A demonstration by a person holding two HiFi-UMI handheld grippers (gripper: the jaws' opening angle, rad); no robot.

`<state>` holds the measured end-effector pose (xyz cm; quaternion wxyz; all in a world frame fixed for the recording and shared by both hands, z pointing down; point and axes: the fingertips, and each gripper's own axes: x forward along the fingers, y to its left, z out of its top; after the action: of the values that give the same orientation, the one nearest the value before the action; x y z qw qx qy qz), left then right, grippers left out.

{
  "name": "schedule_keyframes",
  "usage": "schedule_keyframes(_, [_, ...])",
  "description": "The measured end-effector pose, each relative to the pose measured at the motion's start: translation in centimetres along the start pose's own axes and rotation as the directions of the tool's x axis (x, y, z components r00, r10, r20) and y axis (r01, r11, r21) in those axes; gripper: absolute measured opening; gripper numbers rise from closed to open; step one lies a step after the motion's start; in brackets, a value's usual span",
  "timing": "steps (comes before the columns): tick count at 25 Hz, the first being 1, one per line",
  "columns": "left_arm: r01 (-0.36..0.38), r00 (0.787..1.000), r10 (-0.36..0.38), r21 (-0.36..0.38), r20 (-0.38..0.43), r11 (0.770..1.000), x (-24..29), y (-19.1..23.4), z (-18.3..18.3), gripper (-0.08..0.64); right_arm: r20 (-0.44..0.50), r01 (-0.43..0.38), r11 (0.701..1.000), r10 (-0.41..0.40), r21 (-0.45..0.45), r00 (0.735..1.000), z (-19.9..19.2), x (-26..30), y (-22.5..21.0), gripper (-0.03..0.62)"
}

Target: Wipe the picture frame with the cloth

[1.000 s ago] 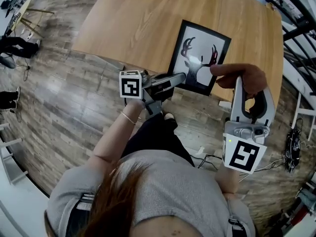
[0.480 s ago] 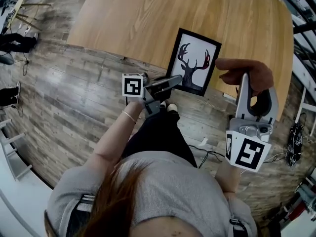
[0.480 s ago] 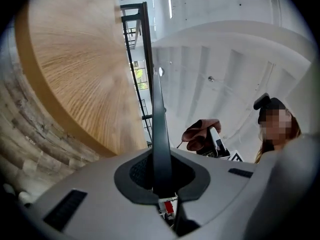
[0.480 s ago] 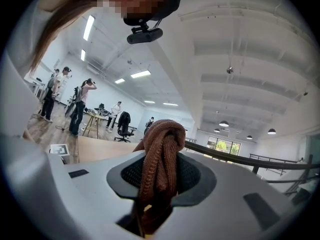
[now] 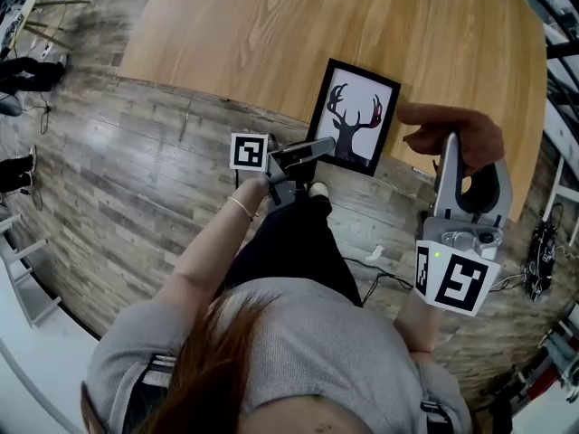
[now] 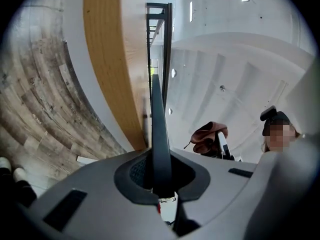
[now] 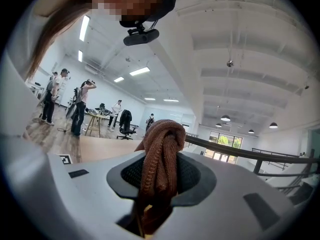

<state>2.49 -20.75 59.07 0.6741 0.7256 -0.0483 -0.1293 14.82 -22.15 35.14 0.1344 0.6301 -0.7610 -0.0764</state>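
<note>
Both had sunk: the left claw [image 5: 318, 145] clamped the near end of the black rectangular deer-print picture frame [image 5: 355, 114], which ran lengthwise away from it at the rim of the light wooden desk [image 5: 271, 34], while the right claw [image 5: 451, 152], pinching a bunched brown knitted cloth [image 5: 454, 130], hung just right of the frame.

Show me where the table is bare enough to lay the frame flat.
The table is bare left of the frame and beyond it. Crowded at the near edge: the left claw grips the frame, the cloth close on its right.
</note>
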Motion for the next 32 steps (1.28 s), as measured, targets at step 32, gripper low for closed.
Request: schedule_keyframes(32, [0.035,0.993,-0.046,0.1,0.108,0.994,-5.1,0.2,1.3,0.118,-0.019,0.012,0.998,-0.011,0.065,1.0,-0.6,-0.1,0.7,0.133])
